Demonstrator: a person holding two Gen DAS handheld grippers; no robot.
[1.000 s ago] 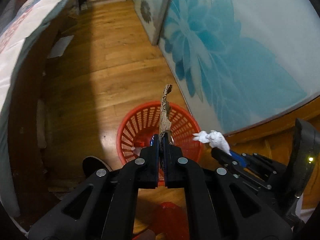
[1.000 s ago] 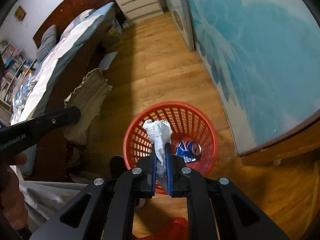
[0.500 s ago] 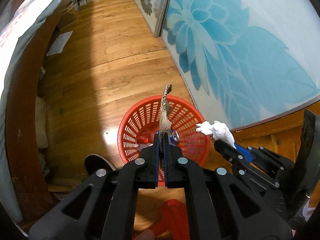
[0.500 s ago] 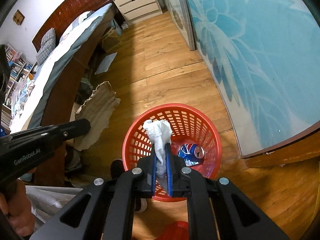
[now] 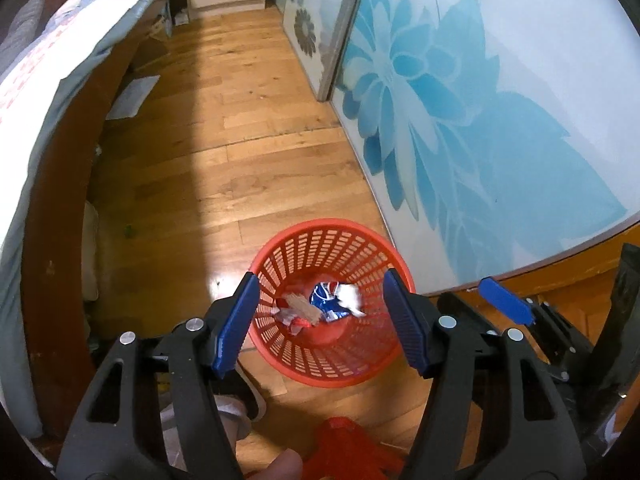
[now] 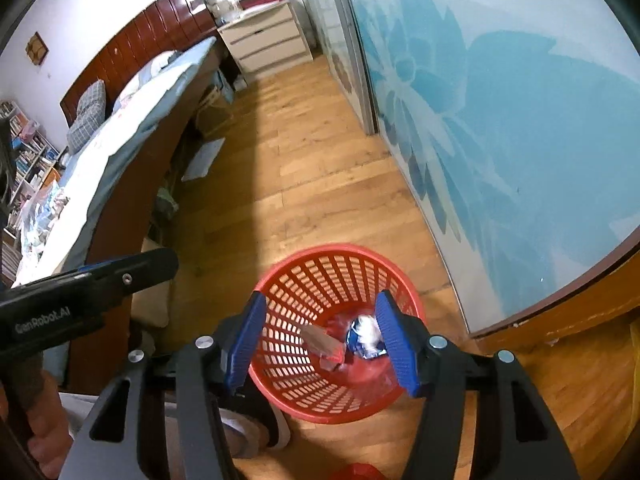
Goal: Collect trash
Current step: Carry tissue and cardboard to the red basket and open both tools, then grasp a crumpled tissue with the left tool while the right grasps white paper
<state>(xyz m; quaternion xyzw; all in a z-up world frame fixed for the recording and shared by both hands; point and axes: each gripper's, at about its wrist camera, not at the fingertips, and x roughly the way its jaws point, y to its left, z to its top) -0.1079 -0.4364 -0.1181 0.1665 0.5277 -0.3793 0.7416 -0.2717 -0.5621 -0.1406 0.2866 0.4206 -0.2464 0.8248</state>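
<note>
With both claws hanging over the red basket (image 5: pixel 332 308), their jaws have just been opening and now stand apart with nothing between them: the left gripper (image 5: pixel 322 322) frames the basket's mouth in its own view, and the right gripper (image 6: pixel 320 340) does the same in its view. Nearest, just this side of the basket, a shoe shows on the wooden floor (image 5: pixel 248 152) under the left claw. Inside the basket lies the collected trash: a scrap of brown cardboard (image 6: pixel 318 340), a white crumpled tissue (image 5: pixel 350 298) and a blue crushed can (image 5: pixel 324 300) whose print is too small and crumpled to read. To finish this drop well, I would hold both claws wide and lift them straight up from the basket's rim, so no finger clips the light plastic wall and tips it; I would also check that nothing clings to the blue pads. The only legible writing is "GenRobot.AI" on the side of the left gripper's body, seen left of the basket in the right wrist view. Beyond the basket to the left a sheet of paper (image 6: pixel 204 158) lies by the bed (image 6: pixel 132 120), perhaps more trash. Farthest beyond stands a white drawer chest (image 6: pixel 266 42).
</note>
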